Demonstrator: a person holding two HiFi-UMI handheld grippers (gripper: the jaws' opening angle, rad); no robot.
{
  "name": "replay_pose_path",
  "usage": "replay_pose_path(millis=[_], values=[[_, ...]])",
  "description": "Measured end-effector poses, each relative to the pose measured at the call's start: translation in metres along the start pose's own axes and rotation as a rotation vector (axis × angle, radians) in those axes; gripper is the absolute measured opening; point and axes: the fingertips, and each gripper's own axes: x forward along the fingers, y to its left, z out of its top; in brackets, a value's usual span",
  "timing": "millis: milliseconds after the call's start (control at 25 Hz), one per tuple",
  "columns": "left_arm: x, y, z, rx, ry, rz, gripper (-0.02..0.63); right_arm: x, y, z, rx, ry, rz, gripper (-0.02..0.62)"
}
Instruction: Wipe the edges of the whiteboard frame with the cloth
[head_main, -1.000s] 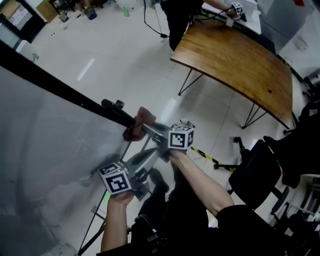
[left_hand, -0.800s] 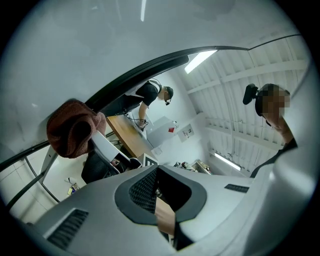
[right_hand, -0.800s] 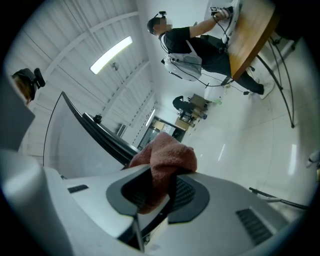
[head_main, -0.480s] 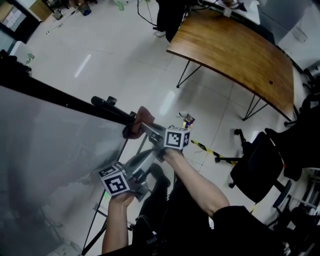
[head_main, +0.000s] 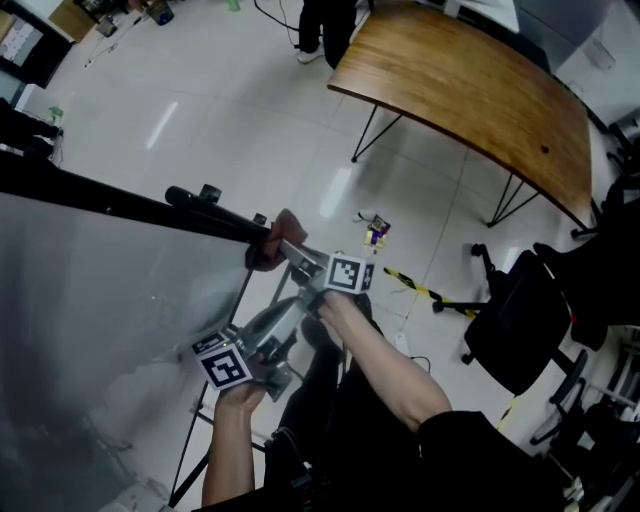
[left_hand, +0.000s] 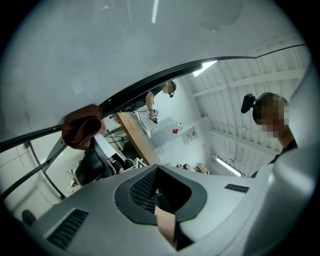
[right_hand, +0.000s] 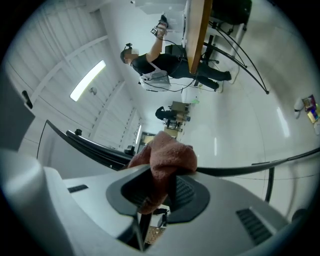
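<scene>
The reddish-brown cloth (head_main: 268, 243) is pressed on the right end of the whiteboard's black top frame (head_main: 120, 205). My right gripper (head_main: 285, 250) is shut on the cloth, which bulges out past its jaws (right_hand: 167, 152) against the dark frame bar (right_hand: 95, 147). My left gripper (head_main: 298, 305) is lower, beside the board's right edge, jaws together with nothing in them (left_hand: 157, 172). From the left gripper view the cloth (left_hand: 81, 126) sits on the frame (left_hand: 150, 85) up ahead to the left.
The grey board surface (head_main: 90, 300) fills the left. Its stand legs (head_main: 215, 410) run down by my feet. A curved wooden table (head_main: 470, 90) stands at the upper right, a black office chair (head_main: 515, 320) at the right, a person (head_main: 320, 25) at the top.
The cloth and right gripper stay at the frame's right end. The view has drifted, so the board and both grippers sit slightly further left and lower.
</scene>
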Motion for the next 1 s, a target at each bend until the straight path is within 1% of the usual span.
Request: replay_pose_path(millis=[120, 280, 480, 600, 720, 880, 1000], values=[[0.0, 0.003, -0.002, -0.005, 0.004, 0.001, -0.005, 0.001, 0.002, -0.001, 0.033, -0.019, 0.038, 0.095], [0.0, 0.006, -0.005, -0.011, 0.014, 0.002, -0.005, 0.001, -0.004, -0.004, 0.106, -0.046, 0.043, 0.095], [0.0, 0.011, -0.008, -0.016, 0.03, 0.002, -0.005, 0.002, -0.02, -0.012, 0.234, -0.096, 0.051, 0.095], [-0.001, 0.013, -0.01, -0.019, 0.035, 0.0, -0.005, 0.003, -0.026, -0.019, 0.341, -0.124, 0.076, 0.095], [-0.003, 0.014, -0.013, -0.019, 0.042, -0.001, -0.005, 0.004, -0.034, -0.025, 0.42, -0.146, 0.099, 0.095], [-0.007, 0.014, -0.017, -0.022, 0.048, 0.002, -0.005, 0.007, -0.042, -0.039, 0.538, -0.162, 0.119, 0.095], [-0.012, 0.015, -0.02, -0.021, 0.055, 0.005, -0.005, 0.014, -0.048, -0.05, 0.606, -0.161, 0.131, 0.095]])
